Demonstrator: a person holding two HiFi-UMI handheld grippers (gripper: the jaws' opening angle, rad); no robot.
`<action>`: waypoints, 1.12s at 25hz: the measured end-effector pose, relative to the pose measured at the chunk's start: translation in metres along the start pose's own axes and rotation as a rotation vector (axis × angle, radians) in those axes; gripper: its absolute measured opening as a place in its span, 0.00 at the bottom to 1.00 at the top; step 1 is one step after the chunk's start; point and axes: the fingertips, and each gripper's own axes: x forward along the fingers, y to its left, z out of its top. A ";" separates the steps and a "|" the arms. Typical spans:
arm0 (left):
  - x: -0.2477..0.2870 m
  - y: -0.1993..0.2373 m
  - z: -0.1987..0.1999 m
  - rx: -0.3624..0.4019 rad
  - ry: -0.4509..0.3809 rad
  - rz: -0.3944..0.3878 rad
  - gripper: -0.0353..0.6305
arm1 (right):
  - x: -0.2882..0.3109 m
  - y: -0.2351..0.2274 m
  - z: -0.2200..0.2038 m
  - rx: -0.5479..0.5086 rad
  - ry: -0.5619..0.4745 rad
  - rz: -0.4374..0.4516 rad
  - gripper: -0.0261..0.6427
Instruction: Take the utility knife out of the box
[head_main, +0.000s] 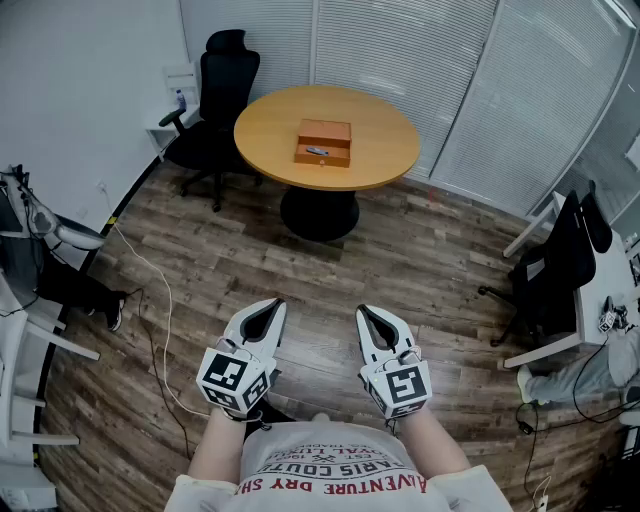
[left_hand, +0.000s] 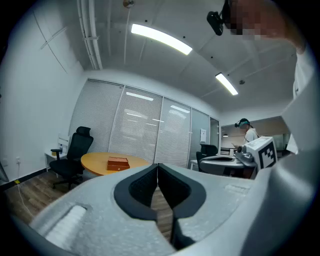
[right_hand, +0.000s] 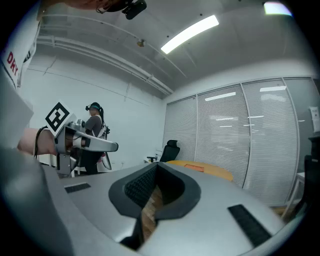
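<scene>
Jaws: left gripper (head_main: 268, 312) and right gripper (head_main: 372, 320) are both closed and empty, near the body.
Knife (head_main: 317, 151): in the box (head_main: 323, 135) on the far table (head_main: 270, 130), well apart from both.
Risk: jaws arriving closed would likely shove the knife; an unbraced box could slide.
Floor: the cable (head_main: 165, 300) at left could snag a foot.

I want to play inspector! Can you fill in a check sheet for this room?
Surface: round wooden table, across the room.
Job's things: brown box on the table; small grey thing in or on it, maybe the knife.
Clutter: nothing seen.
Grippers: left gripper and right gripper shut, empty, far from the table.
Cables: white cable on the floor.
Surroundings: black chair, window blinds, wood floor.
</scene>
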 end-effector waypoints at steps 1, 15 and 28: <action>0.000 -0.002 0.001 0.010 0.003 0.003 0.07 | -0.001 -0.002 0.001 0.001 0.000 -0.003 0.05; 0.013 0.006 -0.003 0.044 0.021 -0.037 0.07 | 0.010 -0.007 0.004 0.106 -0.058 -0.025 0.05; 0.074 0.095 -0.004 0.019 0.065 -0.132 0.07 | 0.121 -0.020 -0.008 0.106 0.040 -0.102 0.05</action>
